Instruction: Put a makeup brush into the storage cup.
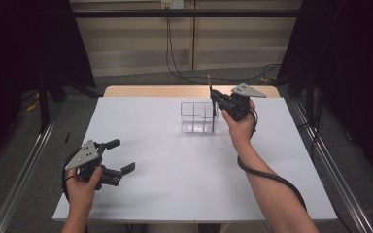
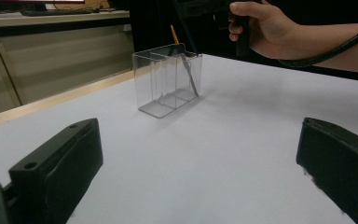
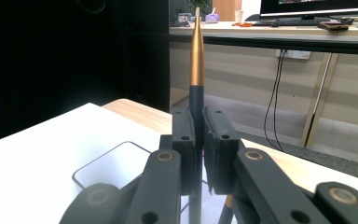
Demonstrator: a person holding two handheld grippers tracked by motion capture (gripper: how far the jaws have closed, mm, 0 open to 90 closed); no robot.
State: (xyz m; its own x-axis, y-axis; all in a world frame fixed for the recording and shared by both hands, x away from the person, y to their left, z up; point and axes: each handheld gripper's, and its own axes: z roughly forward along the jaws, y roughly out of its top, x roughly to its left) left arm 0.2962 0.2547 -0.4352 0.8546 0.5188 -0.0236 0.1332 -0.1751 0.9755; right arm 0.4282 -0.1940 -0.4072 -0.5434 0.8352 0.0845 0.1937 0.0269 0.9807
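A clear plastic holder (image 1: 198,116) with several compartments stands on the far middle of the white table (image 1: 175,189). My right gripper (image 1: 215,97) hovers at its right end, shut on a slim black pen with a gold upper tip (image 1: 212,111), held upright. In the right gripper view the jaws (image 3: 199,135) clamp the pen's black shaft (image 3: 196,100) and the gold tip rises above them. The left gripper view shows the pen (image 2: 189,77) reaching down inside the holder's (image 2: 161,81) end compartment. My left gripper (image 1: 121,155) rests open near the table's front left, jaws (image 2: 200,154) wide with nothing between them.
A wooden strip (image 1: 175,91) runs along the table's far edge. Cables (image 1: 175,68) lie on the floor beyond it. Metal rails (image 1: 330,165) flank both sides, and dark curtains (image 1: 24,48) hang left and right. The right hand's cable (image 1: 272,179) trails over the table.
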